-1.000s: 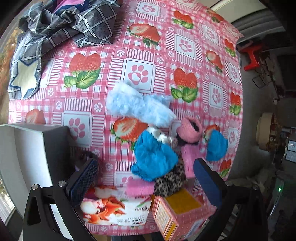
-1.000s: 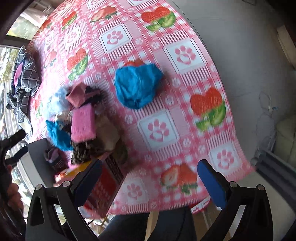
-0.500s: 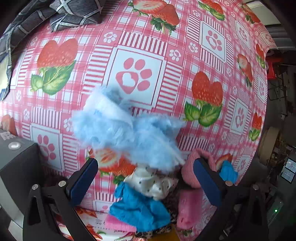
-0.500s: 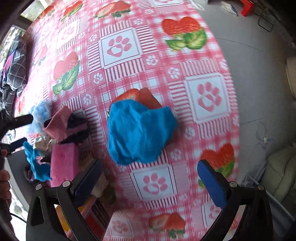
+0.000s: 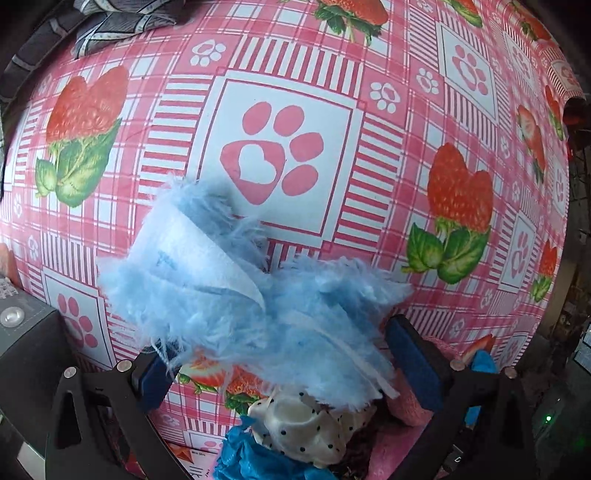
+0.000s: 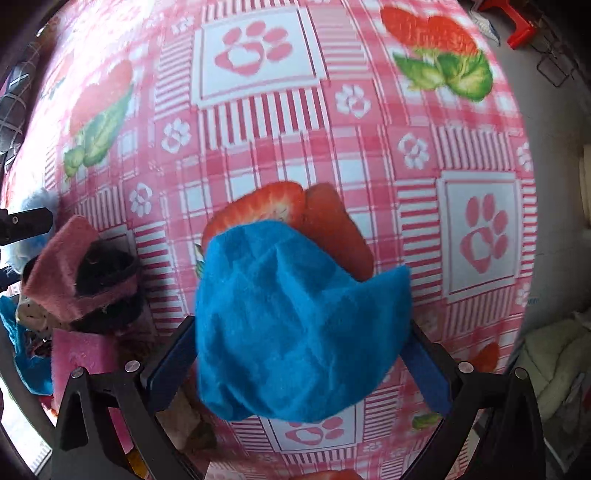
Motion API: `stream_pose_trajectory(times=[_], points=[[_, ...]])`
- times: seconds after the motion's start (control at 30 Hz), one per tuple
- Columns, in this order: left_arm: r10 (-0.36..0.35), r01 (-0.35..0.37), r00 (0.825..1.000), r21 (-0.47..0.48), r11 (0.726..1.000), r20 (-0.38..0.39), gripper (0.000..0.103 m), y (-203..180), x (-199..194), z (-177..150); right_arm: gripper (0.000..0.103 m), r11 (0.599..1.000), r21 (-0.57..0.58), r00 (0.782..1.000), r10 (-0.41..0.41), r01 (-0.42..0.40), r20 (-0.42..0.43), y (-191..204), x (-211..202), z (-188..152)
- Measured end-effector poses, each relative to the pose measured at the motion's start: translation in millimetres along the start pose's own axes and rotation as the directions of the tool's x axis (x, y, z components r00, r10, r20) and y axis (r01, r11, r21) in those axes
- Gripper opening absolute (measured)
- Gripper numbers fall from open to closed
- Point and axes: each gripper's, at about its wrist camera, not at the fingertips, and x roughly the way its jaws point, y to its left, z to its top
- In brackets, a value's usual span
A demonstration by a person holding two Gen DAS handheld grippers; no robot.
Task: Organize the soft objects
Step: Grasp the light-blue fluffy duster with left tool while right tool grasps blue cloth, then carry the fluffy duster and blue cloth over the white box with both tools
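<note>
Now pale-blue fluffy cloth (image 5: 236,295) and blue cloth (image 6: 295,328) lie between spread jaws.

Looks like a home to me. I see a strawberry-and-paw tablecloth (image 5: 288,92), plaid clothing (image 5: 122,18), a red stool (image 6: 521,26).

Strawberry-print tablecloth (image 6: 424,155) — grey floor (image 6: 546,110), red stool (image 6: 519,27) beyond.
</note>
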Motion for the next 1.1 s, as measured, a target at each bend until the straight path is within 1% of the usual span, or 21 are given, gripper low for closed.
stream_pose_trajectory(times=[0.13, 0.23, 0.3, 0.43, 0.47, 0.5, 0.57, 0.67, 0.73, 0.77, 0.8, 0.83, 0.87, 0.9, 0.93, 0.97, 1.0, 1.03, 1.1], points=[[0.071, -0.072, 0.997, 0.045, 0.996, 0.03, 0.103, -18.2, 7.3, -0.5, 0.103, 1.0, 0.002, 1.0, 0.0, 0.0, 0.022, 2.8, 4.0, -4.7], [0.136, -0.138, 0.99, 0.084, 0.987, 0.036, 0.103, -35.1, 14.1, -1.7, 0.103, 1.0, 0.006, 0.999, 0.001, -0.002, 0.044, 1.6, 3.8, -9.3], [0.137, -0.141, 0.989, 0.086, 0.986, 0.051, 0.103, -40.6, 16.6, -3.7, 0.103, 1.0, 0.007, 0.998, 0.003, -0.003, 0.064, -3.2, 2.7, -17.1], [0.138, -0.141, 0.989, 0.087, 0.986, 0.046, 0.103, -41.2, 17.9, -4.6, 0.103, 1.0, 0.007, 0.995, 0.003, -0.003, 0.101, -1.2, 3.2, -32.1], [0.138, -0.141, 0.989, 0.084, 0.986, 0.042, 0.103, -42.2, 18.4, -4.8, 0.103, 1.0, 0.006, 0.995, 0.003, -0.003, 0.103, -7.5, -2.7, -40.5], [0.14, -0.142, 0.99, 0.08, 0.987, 0.036, 0.103, -32.8, 11.0, -5.5, 0.103, 1.0, 0.002, 0.995, 0.002, -0.002, 0.104, -7.7, -6.2, -41.2], [0.14, -0.141, 0.99, 0.074, 0.987, 0.023, 0.103, -30.3, 10.2, -2.5, 0.103, 1.0, 0.0, 0.996, 0.002, -0.002, 0.09, -3.8, -9.7, -47.3], [0.139, -0.138, 0.99, 0.072, 0.988, -0.005, 0.103, -24.8, 10.9, 5.1, 0.103, 1.0, 0.0, 0.998, -0.004, 0.004, 0.058, -1.4, -10.4, -42.1], [0.138, -0.137, 0.99, 0.081, 0.987, -0.006, 0.1, -25.1, 10.8, 5.1, 0.099, 1.0, -0.013, 0.999, -0.013, 0.014, 0.052, 1.2, -11.9, -35.3], [0.138, -0.138, 0.99, 0.086, 0.987, 0.005, 0.095, -23.7, 8.2, 5.1, 0.09, 0.999, -0.027, 0.998, -0.016, 0.017, 0.064, 3.6, -16.4, -35.5], [0.138, -0.139, 0.99, 0.091, 0.986, 0.017, 0.088, -24.4, 5.6, 3.3, 0.077, 0.999, -0.04, 0.997, -0.016, 0.019, 0.08, 5.3, -20.8, -37.7], [0.139, -0.142, 0.99, 0.096, 0.985, 0.028, 0.084, -26.0, 2.9, 1.2, 0.069, 0.998, -0.052, 0.996, -0.018, 0.023, 0.092, 6.6, -24.3, -38.1], [0.14, -0.144, 0.989, 0.104, 0.984, 0.044, 0.074, -26.3, -1.1, -0.6, 0.052, 0.997, -0.067, 0.994, -0.018, 0.025, 0.105, 9.2, -29.2, -39.9], [0.139, -0.144, 0.989, 0.111, 0.983, 0.056, 0.059, -26.4, -4.1, -1.4, 0.041, 0.997, -0.077, 0.994, -0.017, 0.025, 0.106, 11.5, -32.6, -41.0], [0.137, -0.144, 0.988, 0.118, 0.982, 0.069, 0.048, -26.6, -7.5, -2.5, 0.04, 0.996, -0.081, 0.995, -0.016, 0.024, 0.101, 12.3, -33.7, -41.4], [0.115, -0.125, 0.99, 0.128, 0.984, 0.078, 0.027, -26.9, -10.9, -3.7, 0.038, 0.997, -0.078, 0.995, -0.012, 0.02, 0.096, 12.4, -35.0, -42.4], [0.095, -0.104, 0.992, 0.127, 0.986, 0.081, 0.022, -27.2, -14.0, -4.8, 0.037, 0.997, -0.072, 0.995, -0.009, 0.016, 0.099, 11.8, -37.1, -43.4], [0.082, -0.093, 0.992, 0.123, 0.988, 0.094, 0.022, -26.2, -17.8, -6.4, 0.037, 0.998, -0.064, 0.994, -0.006, 0.013, 0.112, 9.7, -42.2, -44.5], [0.093, -0.112, 0.985, 0.127, 0.986, 0.148, 0.021, -29.0, -30.4, -10.6, 0.037, 0.998, -0.061, 0.99, 0.004, 0.004, 0.139, 5.2, -52.7, -47.2]])
